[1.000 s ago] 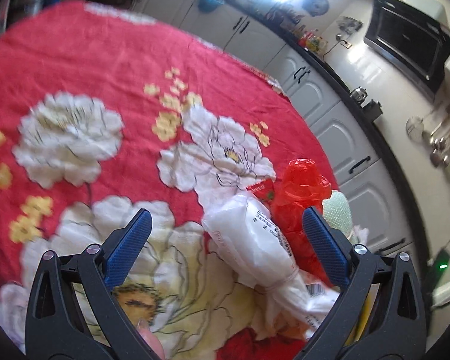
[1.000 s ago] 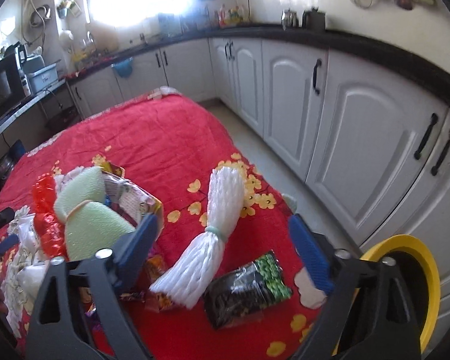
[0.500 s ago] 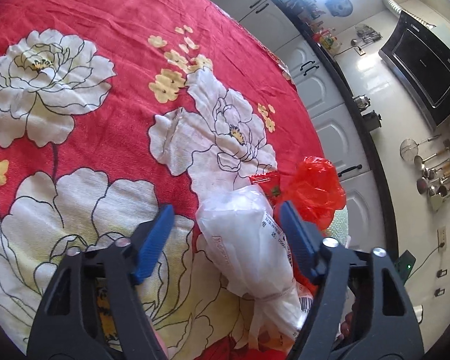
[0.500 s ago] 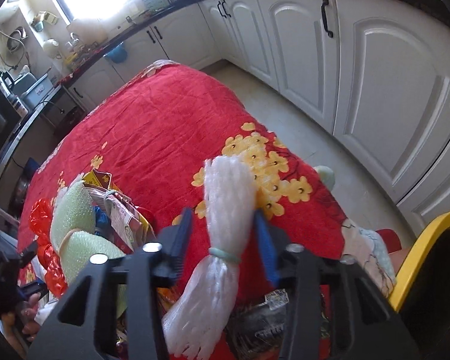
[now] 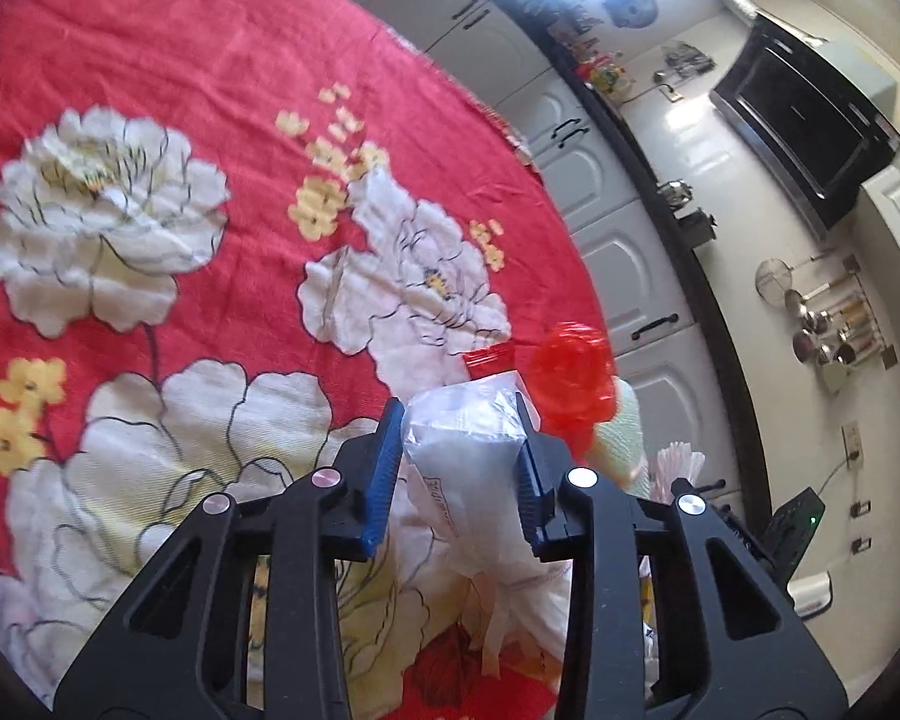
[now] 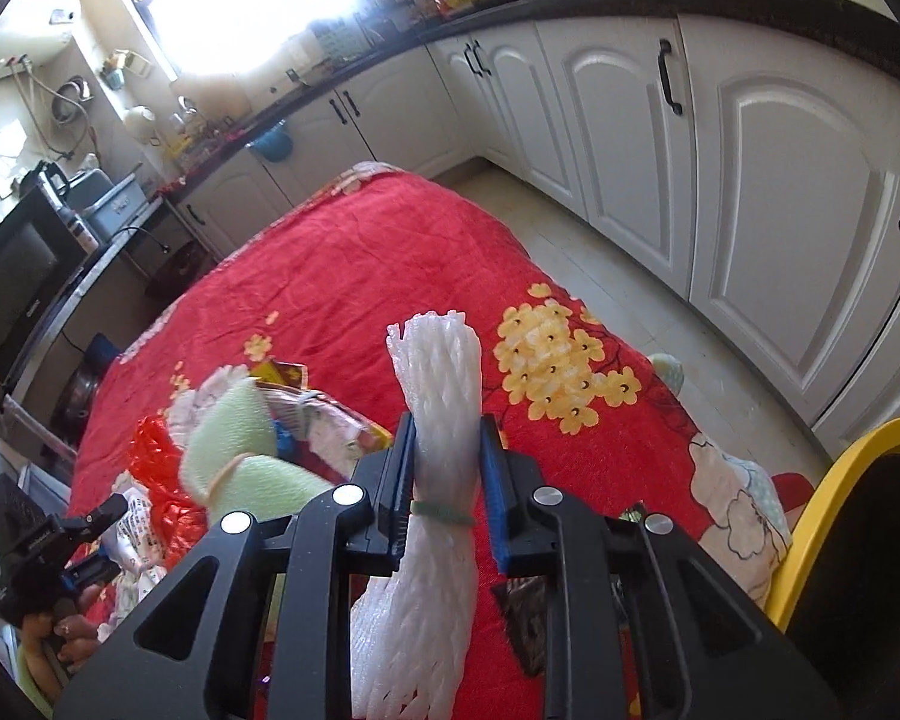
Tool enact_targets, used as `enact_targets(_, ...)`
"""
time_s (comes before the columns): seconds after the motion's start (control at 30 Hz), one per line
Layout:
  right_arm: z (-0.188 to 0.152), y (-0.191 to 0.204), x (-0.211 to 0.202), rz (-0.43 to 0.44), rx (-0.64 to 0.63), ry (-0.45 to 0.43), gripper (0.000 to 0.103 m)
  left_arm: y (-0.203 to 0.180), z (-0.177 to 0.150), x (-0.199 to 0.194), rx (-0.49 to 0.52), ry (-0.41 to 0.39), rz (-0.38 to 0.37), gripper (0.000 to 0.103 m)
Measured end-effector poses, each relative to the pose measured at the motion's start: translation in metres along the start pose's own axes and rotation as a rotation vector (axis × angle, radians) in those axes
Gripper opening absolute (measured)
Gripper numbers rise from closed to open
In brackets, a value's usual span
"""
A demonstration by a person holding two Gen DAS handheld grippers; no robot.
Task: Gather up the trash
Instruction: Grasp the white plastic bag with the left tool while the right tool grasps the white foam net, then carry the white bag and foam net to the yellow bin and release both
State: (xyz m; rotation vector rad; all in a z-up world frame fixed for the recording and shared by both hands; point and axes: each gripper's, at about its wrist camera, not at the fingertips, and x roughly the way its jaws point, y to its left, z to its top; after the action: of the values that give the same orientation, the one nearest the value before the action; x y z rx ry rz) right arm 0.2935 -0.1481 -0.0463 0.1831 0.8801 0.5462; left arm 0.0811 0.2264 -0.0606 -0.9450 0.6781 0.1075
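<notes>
My left gripper (image 5: 459,432) is shut on a crumpled white plastic bag (image 5: 462,444) on the red flowered tablecloth (image 5: 150,120). A red plastic bag (image 5: 573,369) and pale green foam (image 5: 621,432) lie just right of it. My right gripper (image 6: 447,450) is shut on a white foam net bundle (image 6: 444,372) tied with a green band. In the right wrist view the green foam pieces (image 6: 240,450), red plastic (image 6: 153,450), a printed wrapper (image 6: 324,426) and a dark snack packet (image 6: 522,606) lie around it. The left gripper also shows at far left in the right wrist view (image 6: 78,540).
A yellow-rimmed black bin (image 6: 840,540) stands at the right, beside the table edge. White kitchen cabinets (image 6: 720,150) and tiled floor (image 6: 630,264) run along the table's right side. A microwave (image 6: 12,276) sits at the left.
Both grippers have closed: the left on the white plastic bag, the right on the foam net bundle. Both were open a second ago.
</notes>
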Motion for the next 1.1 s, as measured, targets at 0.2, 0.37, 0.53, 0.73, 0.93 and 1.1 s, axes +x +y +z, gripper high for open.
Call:
enact_targets(0.2,-0.007,0.007,-0.027,0.029,-0.025,-0.050,0.020,-0.015,0.000,-0.036,0.079,-0.063,-0.017,0.025)
enact_targets(0.37,-0.016,0.013,-0.045,0.054,-0.046,-0.081,0.020,-0.038,-0.005,-0.060,0.172,-0.127,-0.021,0.025)
enact_targets(0.53,-0.025,0.013,-0.064,0.072,-0.056,-0.104,0.020,-0.072,-0.013,-0.066,0.266,-0.169,-0.047,0.024)
enact_targets(0.73,-0.034,0.000,-0.087,0.065,-0.047,-0.134,0.020,-0.109,-0.029,-0.054,0.342,-0.169,-0.091,0.024)
enact_targets(0.93,-0.042,-0.018,-0.108,0.039,-0.020,-0.163,0.020,-0.139,-0.043,-0.037,0.390,-0.156,-0.129,0.024)
enact_targets(1.1,-0.048,-0.041,-0.126,0.002,0.006,-0.193,0.020,-0.167,-0.061,-0.018,0.451,-0.137,-0.155,0.024)
